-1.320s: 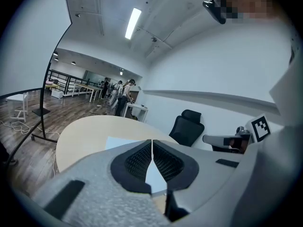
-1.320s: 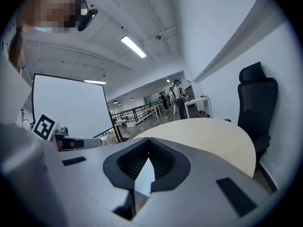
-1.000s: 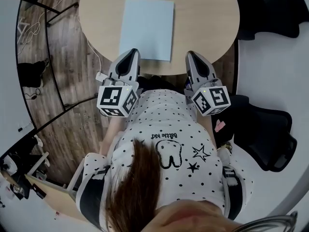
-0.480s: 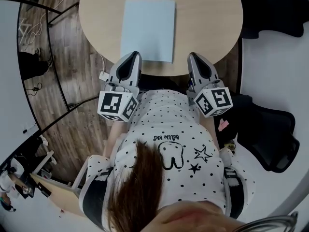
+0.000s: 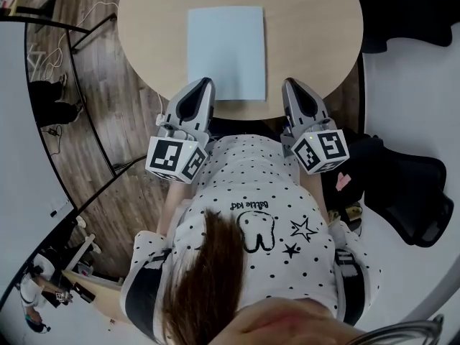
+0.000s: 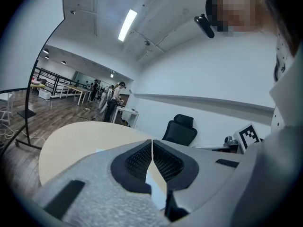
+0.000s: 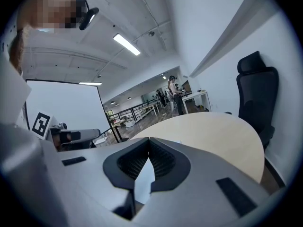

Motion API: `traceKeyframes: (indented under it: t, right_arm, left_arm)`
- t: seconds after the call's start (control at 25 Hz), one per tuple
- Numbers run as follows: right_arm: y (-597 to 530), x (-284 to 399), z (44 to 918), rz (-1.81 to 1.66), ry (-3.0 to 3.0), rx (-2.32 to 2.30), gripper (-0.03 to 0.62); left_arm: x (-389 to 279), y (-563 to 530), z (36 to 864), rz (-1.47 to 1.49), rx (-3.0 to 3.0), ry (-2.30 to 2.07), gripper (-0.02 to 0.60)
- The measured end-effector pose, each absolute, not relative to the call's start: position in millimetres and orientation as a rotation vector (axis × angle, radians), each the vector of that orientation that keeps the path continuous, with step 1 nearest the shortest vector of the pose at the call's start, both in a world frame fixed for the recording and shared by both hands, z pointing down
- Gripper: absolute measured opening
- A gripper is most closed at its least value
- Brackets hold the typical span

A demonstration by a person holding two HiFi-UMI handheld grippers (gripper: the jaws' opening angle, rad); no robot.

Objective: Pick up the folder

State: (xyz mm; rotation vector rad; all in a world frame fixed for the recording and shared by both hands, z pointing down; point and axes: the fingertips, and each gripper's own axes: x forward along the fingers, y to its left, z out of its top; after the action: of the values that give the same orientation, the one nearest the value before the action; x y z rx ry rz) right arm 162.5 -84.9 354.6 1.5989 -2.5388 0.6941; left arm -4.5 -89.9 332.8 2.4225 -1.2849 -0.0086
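Pale blue folder (image 5: 226, 52) lies flat on the round table (image 5: 316, 20), with the left gripper (image 5: 203, 85) and right gripper (image 5: 292, 85) pressed together, empty, near its near corners.

Head view steeply down; gripper views low across shared table (image 5: 309, 27).

I'm seeing a round pale-wood table (image 5: 316, 27) on dark plank floor (image 5: 108, 99), a black office chair (image 5: 413, 200) to its right, and a ceiling strip light (image 6: 128, 24) glowing overhead.

Both grippers empty, side by side
The left gripper (image 5: 203, 85) and right gripper (image 5: 293, 85) pointed toward the frame's top, jaws closed together.
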Motion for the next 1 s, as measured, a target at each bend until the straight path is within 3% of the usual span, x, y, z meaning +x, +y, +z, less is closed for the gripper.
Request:
traceKeyframes:
  t: [0.52,1.0]
  right_arm:
    - [-111,122,351,0.667,-2.467,1.699,0.006]
    - [-115,85,354,0.639,-2.412,1.656,0.006]
  left_arm:
    - [-36,-126,327,-0.09,2.553,-1.029,0.021]
    - [-86,-148,352,-0.018,2.511,-1.15,0.022]
